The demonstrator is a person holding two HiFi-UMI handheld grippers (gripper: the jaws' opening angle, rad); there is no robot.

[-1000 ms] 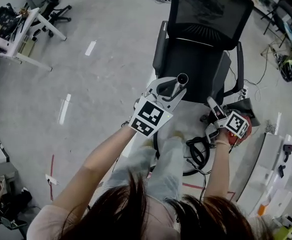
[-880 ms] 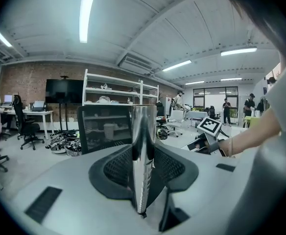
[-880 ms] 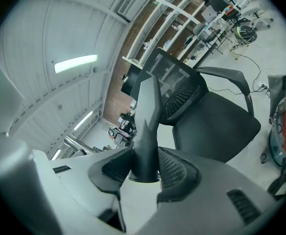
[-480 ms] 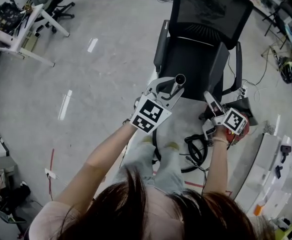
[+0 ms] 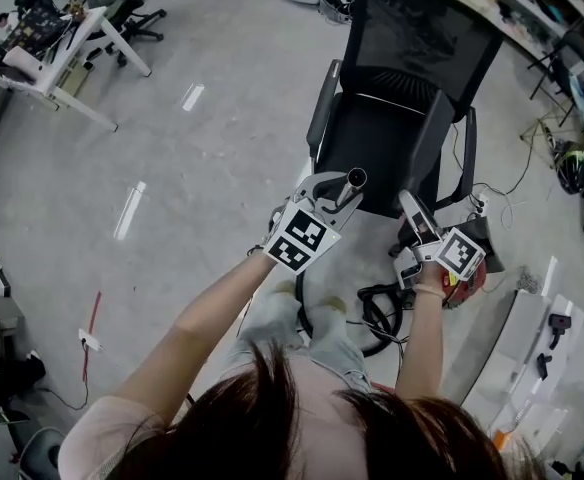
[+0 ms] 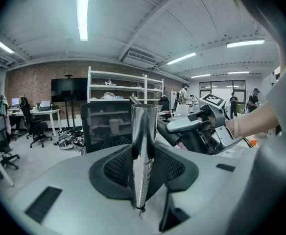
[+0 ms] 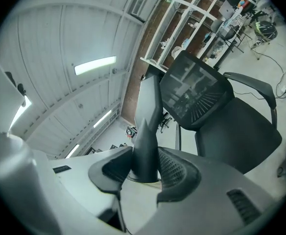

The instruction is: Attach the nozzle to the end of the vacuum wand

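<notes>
Left gripper [image 5: 334,193] is clamped tight on the wand [image 6: 143,151] and right gripper [image 5: 415,220] pinches the nozzle [image 7: 147,131]. Both are up over the chair [image 5: 412,58], not joined yet. My worry: they look misaligned, so a skewed push could jam the nozzle or twist it loose.

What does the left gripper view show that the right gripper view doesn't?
Only the left gripper view: the shiny vacuum wand clamped between its own jaws, the right gripper at the right, and a dark screen on the brick wall.
Only the right gripper view: the dark nozzle clamped between its own jaws, and the seat and armrest of the office chair.
Both: that chair's mesh back and the white shelves.
</notes>
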